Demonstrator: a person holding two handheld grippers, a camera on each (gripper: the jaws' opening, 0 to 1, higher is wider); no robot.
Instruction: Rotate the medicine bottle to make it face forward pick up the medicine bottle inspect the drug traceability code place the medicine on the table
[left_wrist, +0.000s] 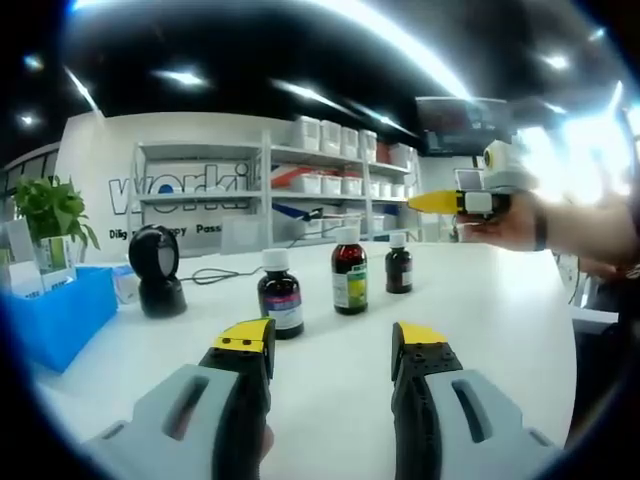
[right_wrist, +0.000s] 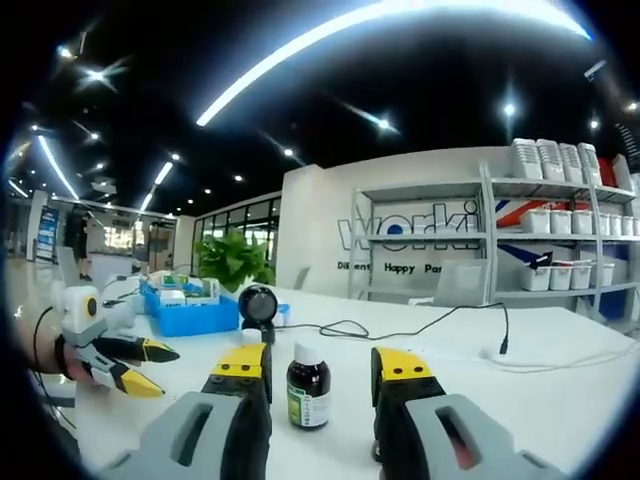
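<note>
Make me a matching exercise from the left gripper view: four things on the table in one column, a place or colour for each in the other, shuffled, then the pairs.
Things:
1. Scanner
2. Blue bin
3. Green-label bottle
4. Plant

Descriptions:
A. Middle of the three bottles
B. Black, with a cable running off it
C. At the table's left edge, nearest the camera
D. Leafy, behind the bin

Pairs: 1-B, 2-C, 3-A, 4-D

Three dark, white-capped medicine bottles (left_wrist: 349, 272) stand upright, apart, on the white table (left_wrist: 500, 310).
</note>
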